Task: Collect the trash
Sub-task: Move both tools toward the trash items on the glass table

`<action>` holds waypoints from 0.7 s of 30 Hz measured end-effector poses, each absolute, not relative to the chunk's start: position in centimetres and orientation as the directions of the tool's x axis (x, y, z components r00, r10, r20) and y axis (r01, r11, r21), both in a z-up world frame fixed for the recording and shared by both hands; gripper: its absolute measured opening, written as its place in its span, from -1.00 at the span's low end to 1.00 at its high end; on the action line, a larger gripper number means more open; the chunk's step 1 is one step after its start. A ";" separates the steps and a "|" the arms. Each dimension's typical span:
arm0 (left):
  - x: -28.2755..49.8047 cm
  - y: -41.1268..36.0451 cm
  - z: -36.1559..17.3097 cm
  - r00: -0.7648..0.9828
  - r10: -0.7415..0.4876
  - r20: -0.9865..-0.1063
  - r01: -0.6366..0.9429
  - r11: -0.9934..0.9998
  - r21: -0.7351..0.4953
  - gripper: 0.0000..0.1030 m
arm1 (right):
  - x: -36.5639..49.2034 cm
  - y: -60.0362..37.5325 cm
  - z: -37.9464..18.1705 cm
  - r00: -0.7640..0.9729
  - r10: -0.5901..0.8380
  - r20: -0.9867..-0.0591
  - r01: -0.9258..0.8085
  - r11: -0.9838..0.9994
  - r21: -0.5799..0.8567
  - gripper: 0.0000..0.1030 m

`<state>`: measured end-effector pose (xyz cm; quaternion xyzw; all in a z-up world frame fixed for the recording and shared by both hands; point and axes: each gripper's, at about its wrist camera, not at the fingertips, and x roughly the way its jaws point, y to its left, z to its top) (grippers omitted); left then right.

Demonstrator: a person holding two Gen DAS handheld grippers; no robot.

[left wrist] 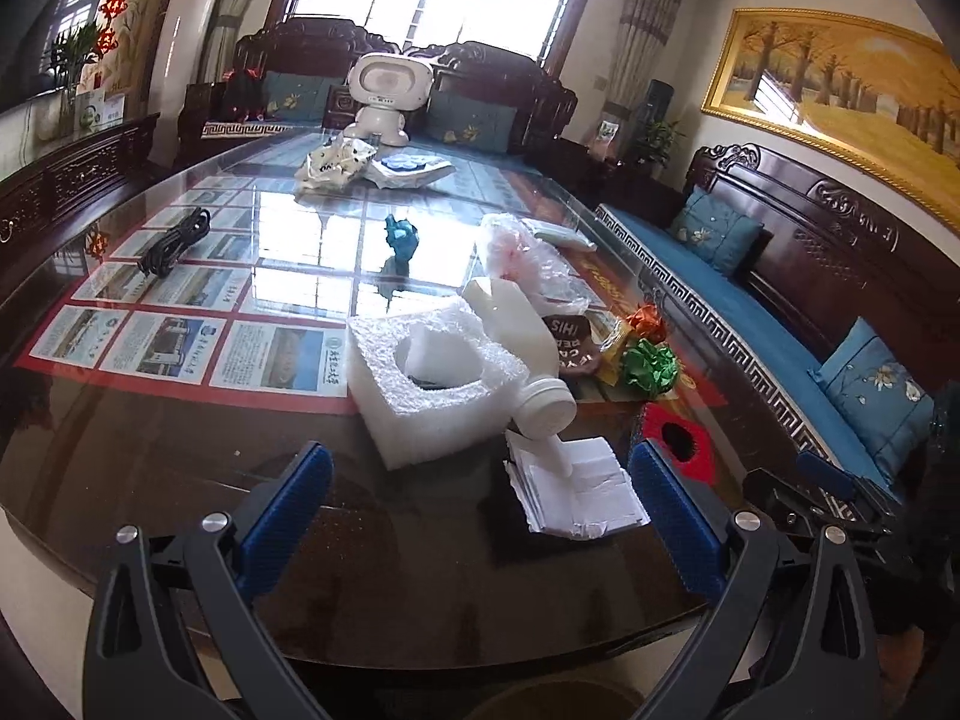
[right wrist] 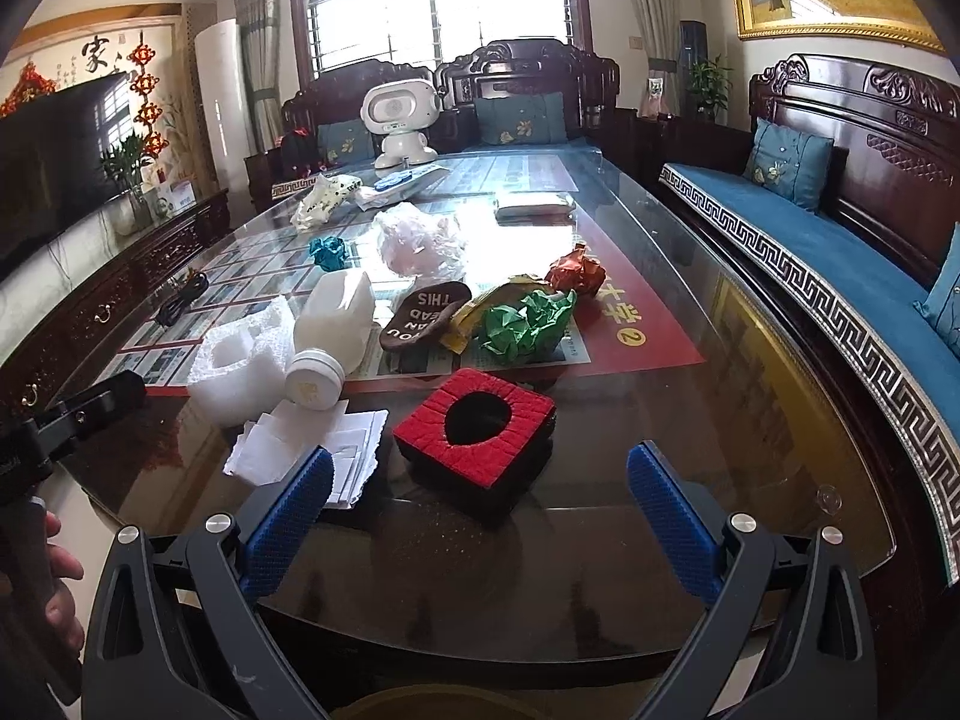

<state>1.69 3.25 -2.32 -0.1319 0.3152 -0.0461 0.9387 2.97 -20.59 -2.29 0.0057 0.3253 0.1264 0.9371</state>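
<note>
Nothing looks collected yet, as far as I can judge: both tools hang at the near edge of the glass table (right wrist: pixel 750 360) with all the litter lying ahead of them. The left gripper (left wrist: pixel 480 516) is spread wide and holds nothing; just beyond its fingertips sit a white foam block (left wrist: pixel 420 390) and a white plastic bottle (left wrist: pixel 516 336) tipped on its side against the block, with crumpled white paper (left wrist: pixel 576 492) close in toward its right finger. The right gripper (right wrist: pixel 480 516) is likewise wide open and empty, and a red and black foam block (right wrist: pixel 480 438) lies straight ahead between its fingers, nearest of anything. Farther out from it are a green paper ball (right wrist: pixel 528 321), an orange paper ball (right wrist: pixel 576 267), a teal paper ball (right wrist: pixel 329 252), a clear plastic bag (right wrist: pixel 420 243) and a brown insole (right wrist: pixel 423 312). No bin or bag for the trash is clearly visible, so I'd say every piece is still to be picked up.
</note>
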 end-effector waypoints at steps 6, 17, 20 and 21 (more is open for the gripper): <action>2.8 2.8 -4.1 0.770 -0.124 -0.626 -0.023 0.975 -0.222 0.93 | 3.9 -20.0 -3.1 0.741 0.242 -0.626 -0.246 0.966 0.082 0.84; 3.3 3.6 -5.0 0.769 -0.117 -0.629 -0.026 0.976 -0.214 0.93 | 6.8 -18.9 -4.8 0.714 0.225 -0.663 -0.221 0.971 0.092 0.84; 3.4 4.1 -5.2 0.769 -0.105 -0.631 -0.045 0.975 -0.217 0.93 | 8.1 -18.5 -5.3 0.712 0.188 -0.677 -0.180 0.980 0.084 0.84; 3.5 4.3 -5.3 0.767 -0.106 -0.632 -0.048 0.974 -0.221 0.93 | 8.4 -18.4 -5.5 0.712 0.173 -0.680 -0.163 0.983 0.079 0.84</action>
